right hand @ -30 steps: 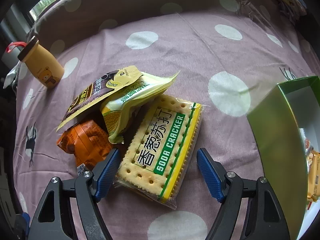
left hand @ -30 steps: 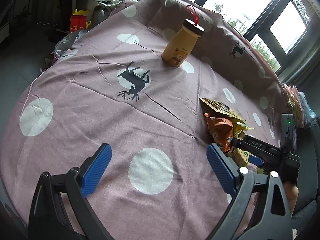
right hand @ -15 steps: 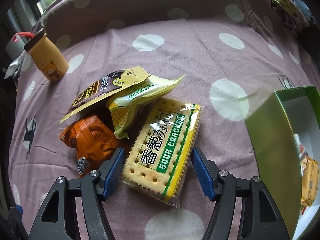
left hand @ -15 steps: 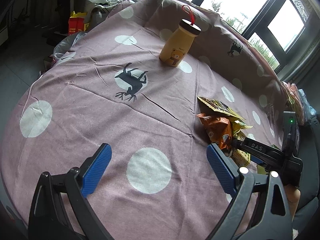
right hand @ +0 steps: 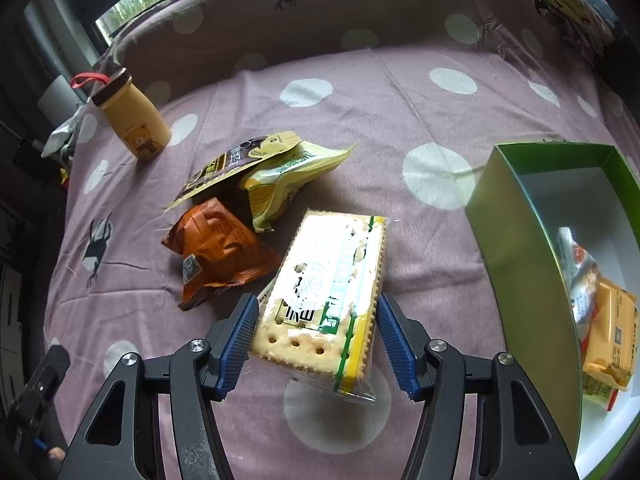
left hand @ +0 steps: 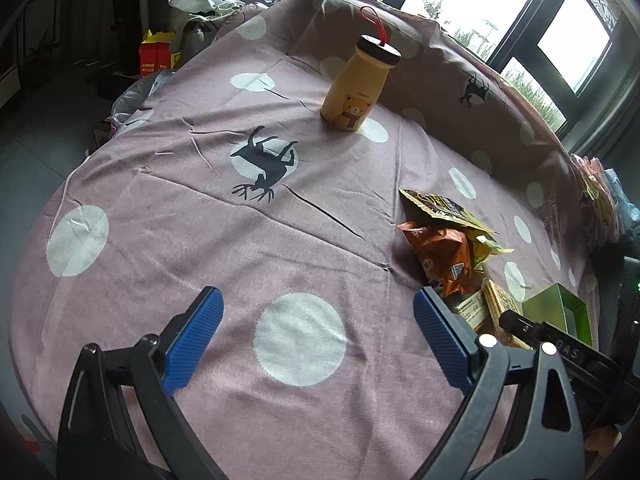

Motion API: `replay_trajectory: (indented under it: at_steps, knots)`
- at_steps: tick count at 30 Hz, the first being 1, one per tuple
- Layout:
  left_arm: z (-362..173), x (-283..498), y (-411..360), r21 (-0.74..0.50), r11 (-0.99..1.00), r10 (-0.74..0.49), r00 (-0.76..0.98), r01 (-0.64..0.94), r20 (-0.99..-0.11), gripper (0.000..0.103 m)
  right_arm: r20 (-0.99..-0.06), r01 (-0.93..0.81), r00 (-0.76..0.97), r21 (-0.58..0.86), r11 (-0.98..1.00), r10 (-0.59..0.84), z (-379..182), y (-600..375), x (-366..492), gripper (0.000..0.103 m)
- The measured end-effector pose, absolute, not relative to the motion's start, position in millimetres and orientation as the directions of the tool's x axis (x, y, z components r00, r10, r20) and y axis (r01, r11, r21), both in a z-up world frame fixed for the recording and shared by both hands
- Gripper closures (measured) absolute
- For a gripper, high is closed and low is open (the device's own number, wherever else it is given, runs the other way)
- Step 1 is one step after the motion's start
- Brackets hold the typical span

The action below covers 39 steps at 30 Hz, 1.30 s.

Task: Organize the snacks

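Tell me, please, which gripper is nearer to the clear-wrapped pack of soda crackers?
Right. The right gripper has the clear-wrapped pack of soda crackers between its closing jaws, pads at its sides. The left gripper hangs open over bare cloth, the pack off to its right.

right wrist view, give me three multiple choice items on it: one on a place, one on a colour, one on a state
1. Where is the box relative to the cracker pack?
A. to its right
B. to its left
C. under it

2. What colour is the outside of the box?
A. red
B. green
C. blue

3. What is between the fingers of the right gripper?
A. the bottle
B. nothing
C. the cracker pack

Answers: 1 A, the box sits at the right edge of the view, with the pack at the centre. 2 B, its outer wall is green and the inside white. 3 C, the jaws are closing with the pack between the blue pads, its near end lifted off the cloth; the bottle stands far off at the left.
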<state>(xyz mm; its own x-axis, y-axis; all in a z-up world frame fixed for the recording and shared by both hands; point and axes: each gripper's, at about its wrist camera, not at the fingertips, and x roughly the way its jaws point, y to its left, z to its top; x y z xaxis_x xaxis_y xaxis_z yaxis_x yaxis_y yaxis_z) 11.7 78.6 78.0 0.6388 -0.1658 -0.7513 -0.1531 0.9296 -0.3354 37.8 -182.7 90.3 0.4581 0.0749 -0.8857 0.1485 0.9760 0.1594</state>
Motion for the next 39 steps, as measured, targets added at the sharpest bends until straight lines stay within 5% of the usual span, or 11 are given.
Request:
replay_trajectory:
  at_steps: [21, 30, 39]
  knots:
    - [70, 16, 62, -0.294, 0.942, -0.141, 0.602, -0.163, -0.786, 0.007, -0.903, -0.106, 0.332, 0.252, 0.962, 0.274, 74, -138, 7, 0.043]
    - [68, 16, 54, -0.282, 0.948, -0.143, 0.588, -0.15, -0.796, 0.007, -0.92, -0.082, 0.286, 0.255, 0.963, 0.268, 65, -136, 7, 0.043]
    - [58, 16, 36, -0.333, 0.94, -0.247, 0.522, -0.077, -0.816, 0.008, -0.834, -0.005, 0.416, 0.397, 0.918, 0.363, 95, -182, 2, 0.041]
